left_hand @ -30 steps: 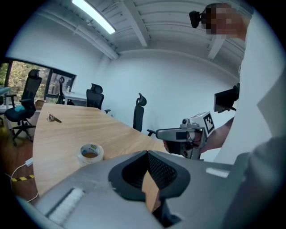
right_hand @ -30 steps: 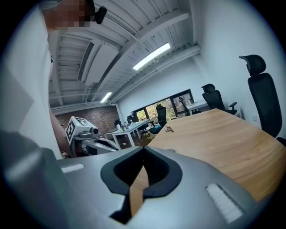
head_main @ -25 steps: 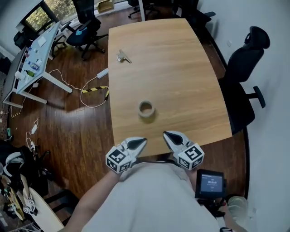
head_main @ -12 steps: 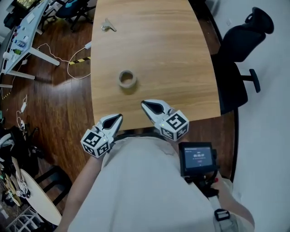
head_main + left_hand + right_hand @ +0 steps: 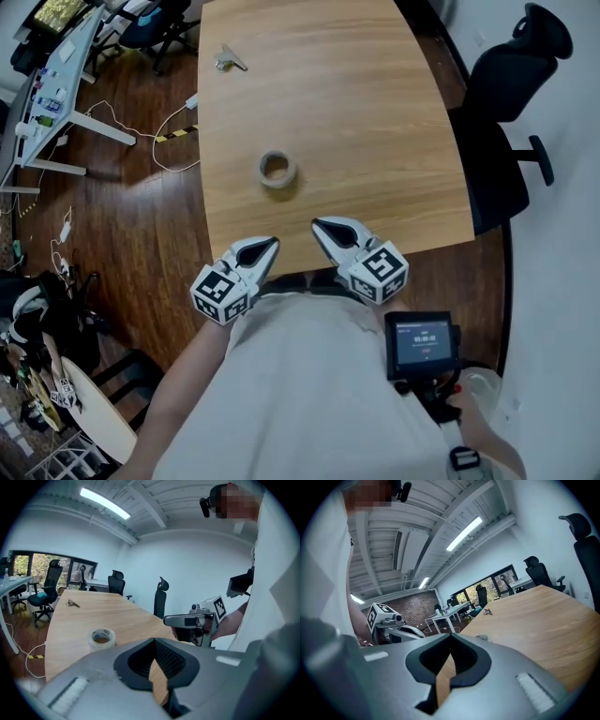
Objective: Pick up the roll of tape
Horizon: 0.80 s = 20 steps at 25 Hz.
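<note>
Open wood lies on every side of the roll of tape [image 5: 277, 170] on the table [image 5: 375, 112], also toward the near edge. Some keys [image 5: 228, 62] lie well apart at the far end. A black chair [image 5: 511, 94] stands beside the right edge.

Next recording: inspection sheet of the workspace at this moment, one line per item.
Surface: wooden table, mostly bare.
Job's things: roll of tape lying flat near the table's near end, untouched.
Clutter: small metal item, perhaps keys, at the far left edge.
Grippers: left gripper and right gripper both shut, empty, over the near edge, short of the tape.
Cables: white cable and a striped strip on the floor left of the table.
Surroundings: black office chair on the right, white desk far left.
</note>
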{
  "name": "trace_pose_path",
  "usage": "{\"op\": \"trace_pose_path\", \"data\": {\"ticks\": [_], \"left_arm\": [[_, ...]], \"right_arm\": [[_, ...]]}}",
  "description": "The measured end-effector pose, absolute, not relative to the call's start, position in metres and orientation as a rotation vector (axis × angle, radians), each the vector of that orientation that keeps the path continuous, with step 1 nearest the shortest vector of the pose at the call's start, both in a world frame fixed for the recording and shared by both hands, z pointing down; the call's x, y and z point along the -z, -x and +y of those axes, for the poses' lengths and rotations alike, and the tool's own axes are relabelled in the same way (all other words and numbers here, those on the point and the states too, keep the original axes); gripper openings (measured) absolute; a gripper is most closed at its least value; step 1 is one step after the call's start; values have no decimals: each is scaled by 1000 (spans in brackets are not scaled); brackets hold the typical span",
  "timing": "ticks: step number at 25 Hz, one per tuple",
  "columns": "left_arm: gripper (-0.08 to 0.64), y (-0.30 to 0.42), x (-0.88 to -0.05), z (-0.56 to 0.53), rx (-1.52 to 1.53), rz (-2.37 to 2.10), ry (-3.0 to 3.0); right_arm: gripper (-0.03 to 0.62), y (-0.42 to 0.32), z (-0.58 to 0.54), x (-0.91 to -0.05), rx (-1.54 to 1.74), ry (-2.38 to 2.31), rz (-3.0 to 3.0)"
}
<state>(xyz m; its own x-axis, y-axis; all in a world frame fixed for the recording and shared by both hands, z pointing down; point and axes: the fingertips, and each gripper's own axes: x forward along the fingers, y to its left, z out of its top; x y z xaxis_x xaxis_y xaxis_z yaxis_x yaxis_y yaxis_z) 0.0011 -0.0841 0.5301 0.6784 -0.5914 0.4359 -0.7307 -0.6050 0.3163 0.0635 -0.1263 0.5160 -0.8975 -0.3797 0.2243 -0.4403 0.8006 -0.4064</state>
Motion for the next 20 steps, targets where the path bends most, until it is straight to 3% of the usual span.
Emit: {"op": "trace_pose_path", "data": {"ticks": [20], "left_arm": [[6, 40, -593, -163, -1000, -876, -2453]], "right_arm": [[5, -48, -145, -545, -724, -850, -2787]]}}
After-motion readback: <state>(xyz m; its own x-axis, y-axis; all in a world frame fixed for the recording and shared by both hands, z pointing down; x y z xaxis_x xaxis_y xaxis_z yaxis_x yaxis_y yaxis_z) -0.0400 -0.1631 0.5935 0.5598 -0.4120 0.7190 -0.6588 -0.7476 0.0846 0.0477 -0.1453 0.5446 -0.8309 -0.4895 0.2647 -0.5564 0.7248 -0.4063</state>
